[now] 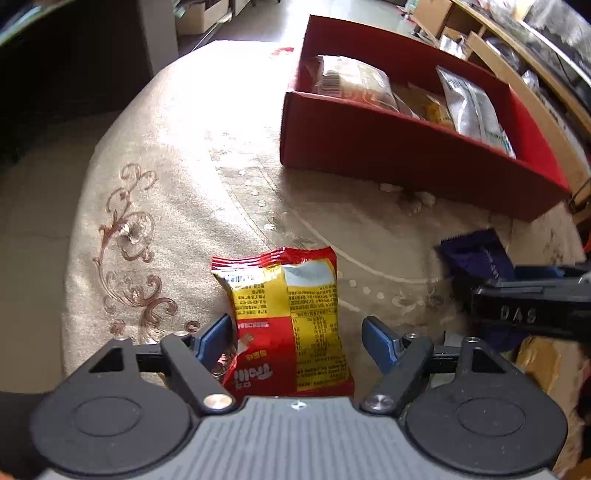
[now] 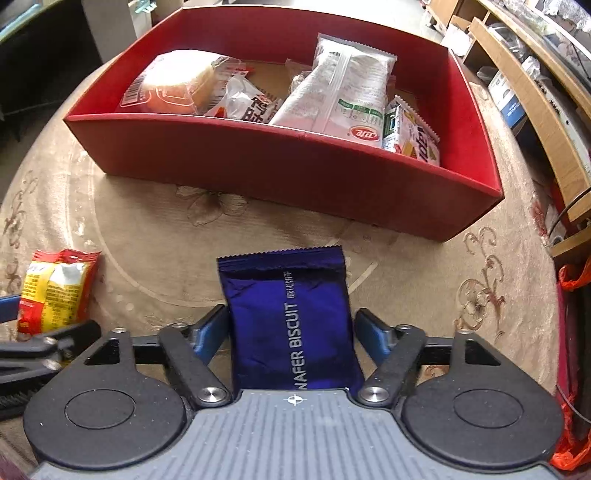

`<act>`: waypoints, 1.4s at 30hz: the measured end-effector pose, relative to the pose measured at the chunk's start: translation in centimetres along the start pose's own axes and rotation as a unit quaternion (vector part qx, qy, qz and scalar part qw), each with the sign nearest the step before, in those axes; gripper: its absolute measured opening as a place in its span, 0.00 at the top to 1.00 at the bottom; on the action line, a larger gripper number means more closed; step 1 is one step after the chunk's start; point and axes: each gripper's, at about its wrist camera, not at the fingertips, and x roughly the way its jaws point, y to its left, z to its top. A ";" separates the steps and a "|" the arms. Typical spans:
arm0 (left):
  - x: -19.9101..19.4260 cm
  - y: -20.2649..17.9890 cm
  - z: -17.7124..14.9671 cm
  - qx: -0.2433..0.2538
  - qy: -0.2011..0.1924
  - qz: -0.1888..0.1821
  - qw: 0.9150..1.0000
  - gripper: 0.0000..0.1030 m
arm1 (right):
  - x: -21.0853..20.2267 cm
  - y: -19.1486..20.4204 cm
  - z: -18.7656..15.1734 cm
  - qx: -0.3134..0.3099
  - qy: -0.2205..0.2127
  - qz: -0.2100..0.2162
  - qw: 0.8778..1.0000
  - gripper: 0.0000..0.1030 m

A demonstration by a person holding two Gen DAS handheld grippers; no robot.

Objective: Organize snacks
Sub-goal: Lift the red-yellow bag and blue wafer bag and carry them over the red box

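A red and yellow snack packet (image 1: 288,314) lies on the beige tablecloth between the fingers of my left gripper (image 1: 297,319). The left pad is at the packet's edge, the right pad stands clear of it, so this gripper is open. My right gripper (image 2: 291,310) is shut on a blue wafer biscuit packet (image 2: 288,280), with both pads against its sides. Beyond both stands a red box (image 2: 258,166) holding several packets, among them a bread bun (image 2: 173,85) and a tall white pouch (image 2: 343,88). In the left wrist view the blue packet (image 1: 476,254) shows at the right.
The round table's patterned cloth (image 2: 147,229) runs between the grippers and the box. Wooden shelves (image 2: 535,110) stand close on the right, with an orange-red plastic bag (image 2: 572,280) below them. Cardboard boxes (image 1: 199,14) sit on the floor beyond the table.
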 end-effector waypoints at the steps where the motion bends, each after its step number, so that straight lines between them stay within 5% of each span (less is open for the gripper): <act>1: 0.0 -0.1 0.0 0.008 -0.001 0.007 1.000 0.38 | -0.1 0.1 0.0 0.000 0.000 -0.002 1.000 0.29; 3: -0.3 0.0 0.0 0.016 -0.002 0.009 1.000 0.49 | -0.2 0.5 -0.1 -0.010 -0.003 -0.013 1.000 0.30; 7: -0.6 0.8 0.4 0.004 0.005 -0.007 1.000 0.53 | -1.2 1.0 -0.2 -0.010 -0.015 -0.017 1.000 0.30; 42: -3.8 -0.9 4.9 0.055 -0.058 -0.053 0.995 0.54 | -6.1 0.5 1.0 0.047 -0.097 -0.005 0.994 0.30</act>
